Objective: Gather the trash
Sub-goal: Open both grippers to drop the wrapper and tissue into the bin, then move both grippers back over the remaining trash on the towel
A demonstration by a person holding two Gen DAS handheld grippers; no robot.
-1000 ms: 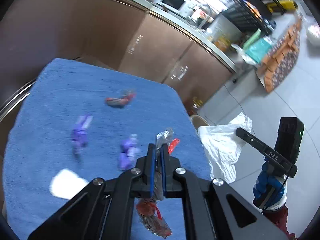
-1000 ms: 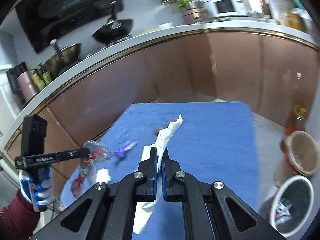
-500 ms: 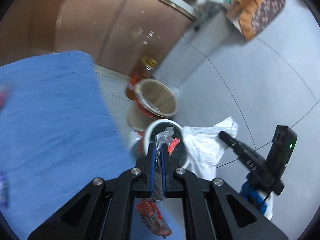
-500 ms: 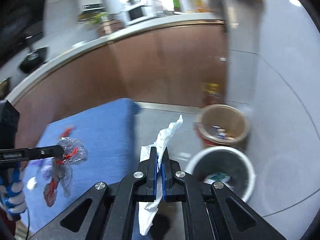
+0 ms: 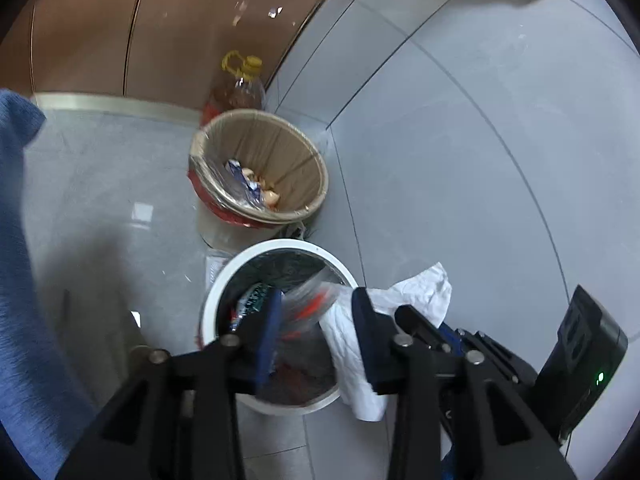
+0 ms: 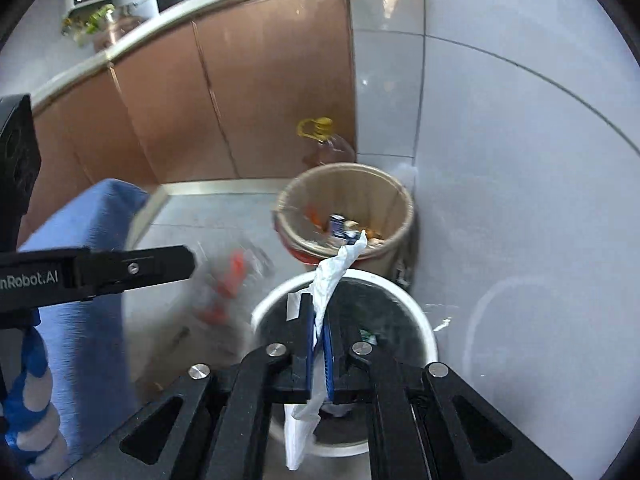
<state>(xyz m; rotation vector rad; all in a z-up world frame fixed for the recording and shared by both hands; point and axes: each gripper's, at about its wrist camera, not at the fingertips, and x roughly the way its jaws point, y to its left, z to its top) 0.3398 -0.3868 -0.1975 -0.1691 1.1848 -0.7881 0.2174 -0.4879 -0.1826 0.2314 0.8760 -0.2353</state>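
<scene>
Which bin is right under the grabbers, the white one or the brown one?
The white-rimmed bin, with a dark liner. The brown-lined bin stands farther off.

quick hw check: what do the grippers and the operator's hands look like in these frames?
Both grippers, left gripper and right gripper, have black angular linkages, silver pivot bolts and blue finger pads. White "nRobot.AI" lettering marks the left one's side. A green LED glows on the right unit. The gloved hand is blue-and-white.
</scene>
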